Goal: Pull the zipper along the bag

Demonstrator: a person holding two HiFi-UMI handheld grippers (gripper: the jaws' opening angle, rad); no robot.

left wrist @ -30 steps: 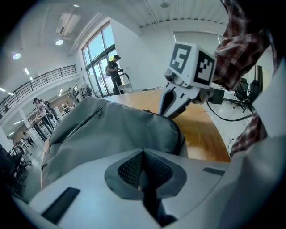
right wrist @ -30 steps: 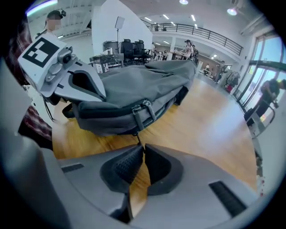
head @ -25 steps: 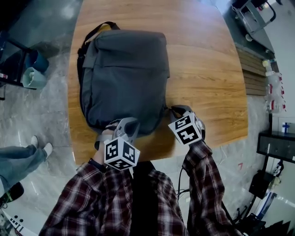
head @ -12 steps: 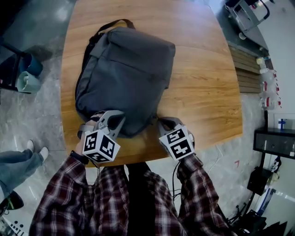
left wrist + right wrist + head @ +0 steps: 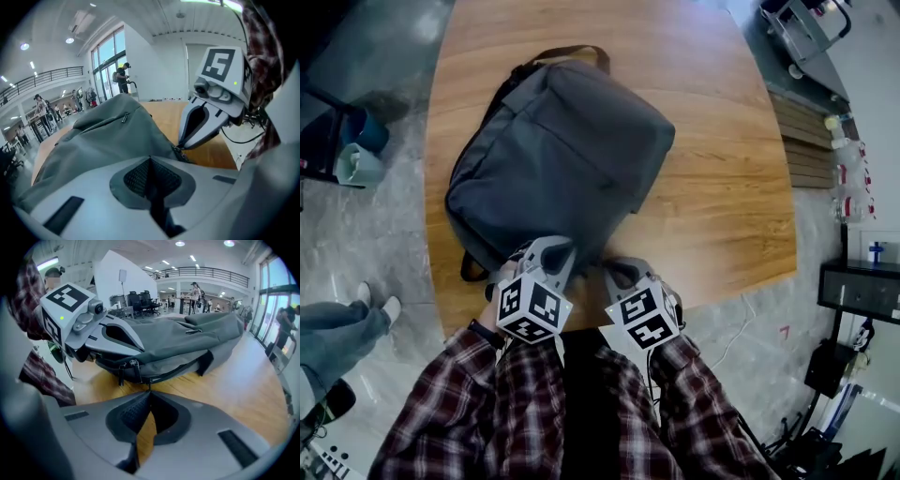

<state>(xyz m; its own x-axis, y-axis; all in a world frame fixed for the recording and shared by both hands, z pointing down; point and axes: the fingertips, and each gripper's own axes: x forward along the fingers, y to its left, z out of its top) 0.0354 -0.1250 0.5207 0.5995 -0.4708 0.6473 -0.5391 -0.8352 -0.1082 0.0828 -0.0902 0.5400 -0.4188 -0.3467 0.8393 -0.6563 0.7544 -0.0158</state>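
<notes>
Bag (image 5: 558,159): grey, lying flat on the wooden desk (image 5: 722,187), sitting at a slant with its carry handle (image 5: 572,54) pointing to the far edge.
Bag's near end: reaching toward the desk's front edge, where both grippers are meeting it.
Left gripper (image 5: 548,253): jaws are pressing fully together in the left gripper view, tips pinching the bag's grey fabric at its near edge.
Right gripper (image 5: 621,272): sitting just beside the left one, to its right; jaw tips are closing on a thin dark zipper pull (image 5: 149,384) hanging off the bag's side seam.
Zipper line: running along the bag's lower side in the right gripper view, with two more pulls (image 5: 135,369) dangling just left of the gripped one.
Spacing: the two grippers are working close together, nearly touching at the bag's corner.
Sleeves (image 5: 487,403): plaid, showing behind both marker cubes.
</notes>
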